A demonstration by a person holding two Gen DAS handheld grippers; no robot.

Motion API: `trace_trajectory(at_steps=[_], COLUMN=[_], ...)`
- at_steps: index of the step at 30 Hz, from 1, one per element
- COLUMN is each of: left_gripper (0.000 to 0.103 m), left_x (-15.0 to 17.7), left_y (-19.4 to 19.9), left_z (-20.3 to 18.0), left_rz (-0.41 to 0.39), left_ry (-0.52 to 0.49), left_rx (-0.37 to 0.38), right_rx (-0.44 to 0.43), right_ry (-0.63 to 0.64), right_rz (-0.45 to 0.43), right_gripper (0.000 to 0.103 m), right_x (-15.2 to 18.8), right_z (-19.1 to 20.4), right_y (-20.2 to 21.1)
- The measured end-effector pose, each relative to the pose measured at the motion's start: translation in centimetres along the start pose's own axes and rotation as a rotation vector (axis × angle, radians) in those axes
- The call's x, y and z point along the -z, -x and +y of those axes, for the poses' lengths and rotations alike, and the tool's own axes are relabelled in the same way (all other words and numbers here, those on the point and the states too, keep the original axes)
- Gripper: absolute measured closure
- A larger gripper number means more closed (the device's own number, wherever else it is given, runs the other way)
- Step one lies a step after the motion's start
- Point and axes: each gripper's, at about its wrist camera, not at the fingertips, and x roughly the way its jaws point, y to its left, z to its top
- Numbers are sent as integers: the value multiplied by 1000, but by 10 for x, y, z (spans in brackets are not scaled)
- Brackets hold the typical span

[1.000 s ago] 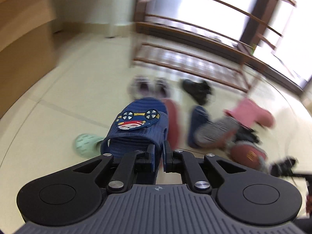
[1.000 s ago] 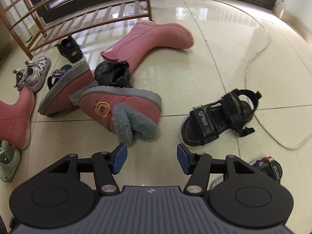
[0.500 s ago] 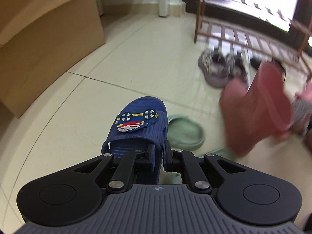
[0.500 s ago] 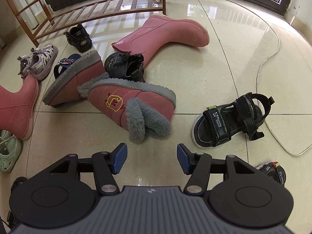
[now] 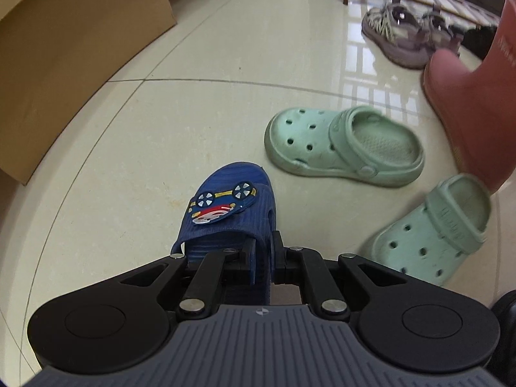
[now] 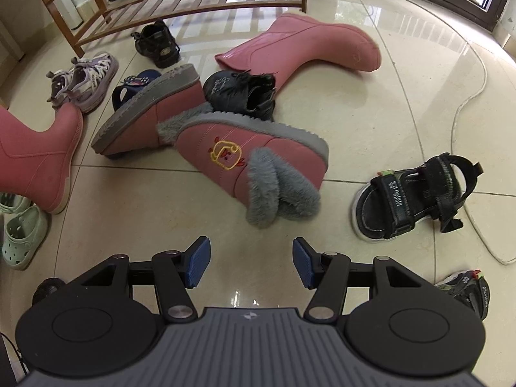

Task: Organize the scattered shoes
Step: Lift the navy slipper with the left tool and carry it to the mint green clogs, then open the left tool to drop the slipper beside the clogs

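Now | left tongs [image 5: 262, 258] still pinching blue slipper [image 5: 230, 213], swung beside green clogs [image 5: 342, 145] | right tongs [image 6: 251, 262] spread

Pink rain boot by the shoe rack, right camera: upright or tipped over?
Tipped over. The pink rain boot lies on its side on the floor tiles, its shaft opening pointing toward the black shoe.

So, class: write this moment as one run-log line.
left gripper: shut on blue slipper | right gripper: open, above floor, facing pink fur boot | green clogs: on floor
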Motion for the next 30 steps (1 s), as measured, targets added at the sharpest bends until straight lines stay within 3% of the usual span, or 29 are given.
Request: trace_trajectory(at_steps=[10,11,13,15,25,30], left_gripper=[88,85,58,53,51,51], left_x=[8,8,8,9,-5,-16], left_y=[-14,-12,-7,-1,33,43], left_z=[-2,-3,-4,-5,-15,-41], left_rz=[31,30,29,25,26,11], left_ry=[11,6,3,9,130,119], left_rx=[-20,-23,-36,-55,-26,15], right_rx=[-3,-3,-4,-4,-6,-7], right_ry=[2,2,2,2,4,4], right_rz=[4,4,5,6,9,11], right_gripper=[40,40,40,40,40,40], right_x=[2,2,2,3,4,5], right_z=[0,0,0,0,0,0], right_y=[-2,-2,-2,-2,-4,-5])
